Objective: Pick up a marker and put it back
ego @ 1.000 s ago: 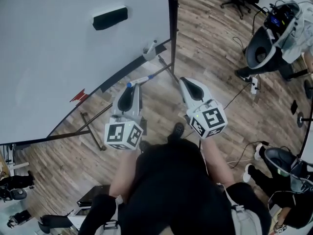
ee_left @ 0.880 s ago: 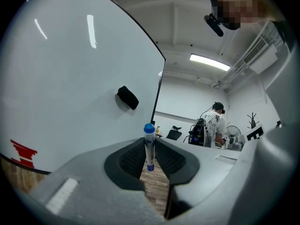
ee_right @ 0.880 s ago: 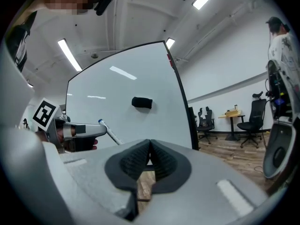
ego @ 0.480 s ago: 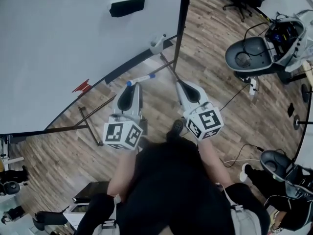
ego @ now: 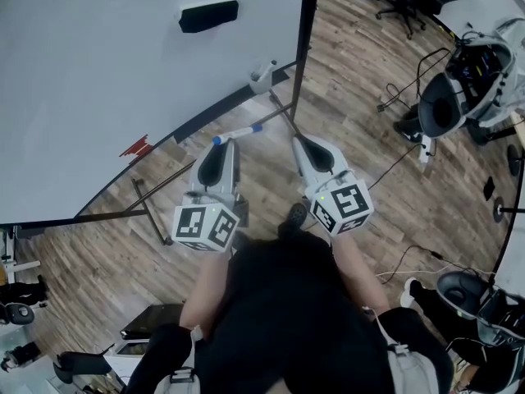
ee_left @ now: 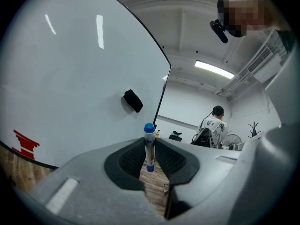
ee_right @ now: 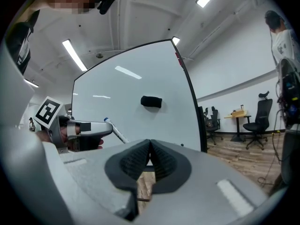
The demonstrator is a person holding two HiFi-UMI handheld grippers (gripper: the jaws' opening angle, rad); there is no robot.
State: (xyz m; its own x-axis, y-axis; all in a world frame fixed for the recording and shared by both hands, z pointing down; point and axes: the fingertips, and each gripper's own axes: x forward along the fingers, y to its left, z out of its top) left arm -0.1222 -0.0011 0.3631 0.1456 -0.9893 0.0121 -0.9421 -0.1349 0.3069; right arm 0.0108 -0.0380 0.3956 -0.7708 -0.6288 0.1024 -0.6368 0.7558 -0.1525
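You held the white, blue-capped marker [ee_left: 149,146] pinched in your left gripper [ego: 221,149], just off the large white whiteboard [ego: 115,64], ready to return; your right gripper [ee_right: 149,154] was closed, empty.

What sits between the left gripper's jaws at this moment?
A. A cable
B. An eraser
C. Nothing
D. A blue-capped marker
D: the left gripper view shows the marker standing upright, clamped between the pads of the left gripper.
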